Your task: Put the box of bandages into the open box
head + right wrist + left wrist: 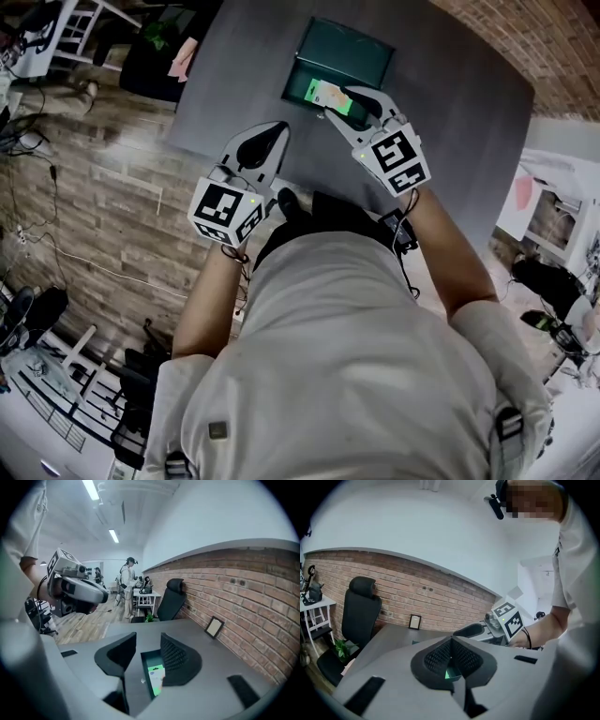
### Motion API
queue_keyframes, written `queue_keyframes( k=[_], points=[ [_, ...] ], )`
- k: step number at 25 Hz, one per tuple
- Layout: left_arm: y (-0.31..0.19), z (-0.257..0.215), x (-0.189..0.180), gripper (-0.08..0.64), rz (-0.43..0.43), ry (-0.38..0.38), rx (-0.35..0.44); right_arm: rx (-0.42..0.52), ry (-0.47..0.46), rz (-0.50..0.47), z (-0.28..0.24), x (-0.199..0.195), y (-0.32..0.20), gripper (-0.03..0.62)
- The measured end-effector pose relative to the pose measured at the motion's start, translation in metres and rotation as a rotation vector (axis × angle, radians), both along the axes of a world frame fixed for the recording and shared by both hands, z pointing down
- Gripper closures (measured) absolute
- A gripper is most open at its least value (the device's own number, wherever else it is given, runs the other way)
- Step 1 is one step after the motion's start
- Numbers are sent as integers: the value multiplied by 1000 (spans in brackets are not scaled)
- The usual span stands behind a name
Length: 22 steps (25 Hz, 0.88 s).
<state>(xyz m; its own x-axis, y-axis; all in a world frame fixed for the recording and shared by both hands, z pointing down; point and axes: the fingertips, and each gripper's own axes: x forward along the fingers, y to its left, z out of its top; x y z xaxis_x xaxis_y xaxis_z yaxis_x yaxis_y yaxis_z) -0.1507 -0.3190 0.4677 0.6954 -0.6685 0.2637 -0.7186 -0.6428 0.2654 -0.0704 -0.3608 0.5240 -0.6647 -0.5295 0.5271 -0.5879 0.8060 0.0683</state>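
Two grippers: right gripper [339,101] jaws parted, empty, over box of bandages [323,92] lying in open box [347,56] near table's [450,103] far edge, one jaw covering part of it; left gripper [277,129] pinched closed, empty; picture frame [214,627] at far edge.

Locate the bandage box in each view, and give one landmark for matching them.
Head view: the bandage box lies in the open box, upper centre, at the tips of the right gripper.
Left gripper view: not clearly in it; only a green sliver shows through the jaw gap.
Right gripper view: lower centre, in the open box, between the parted jaws, against the right-hand pad.
Shared landmark: the grey table, in all three.
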Motion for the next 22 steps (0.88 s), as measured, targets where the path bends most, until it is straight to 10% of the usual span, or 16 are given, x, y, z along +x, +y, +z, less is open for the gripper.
queue_keyframes(
  k=[22],
  points=[
    [107, -99, -23, 545, 13, 44, 233, 269, -205, 132, -129, -4, 142, 571]
  ],
)
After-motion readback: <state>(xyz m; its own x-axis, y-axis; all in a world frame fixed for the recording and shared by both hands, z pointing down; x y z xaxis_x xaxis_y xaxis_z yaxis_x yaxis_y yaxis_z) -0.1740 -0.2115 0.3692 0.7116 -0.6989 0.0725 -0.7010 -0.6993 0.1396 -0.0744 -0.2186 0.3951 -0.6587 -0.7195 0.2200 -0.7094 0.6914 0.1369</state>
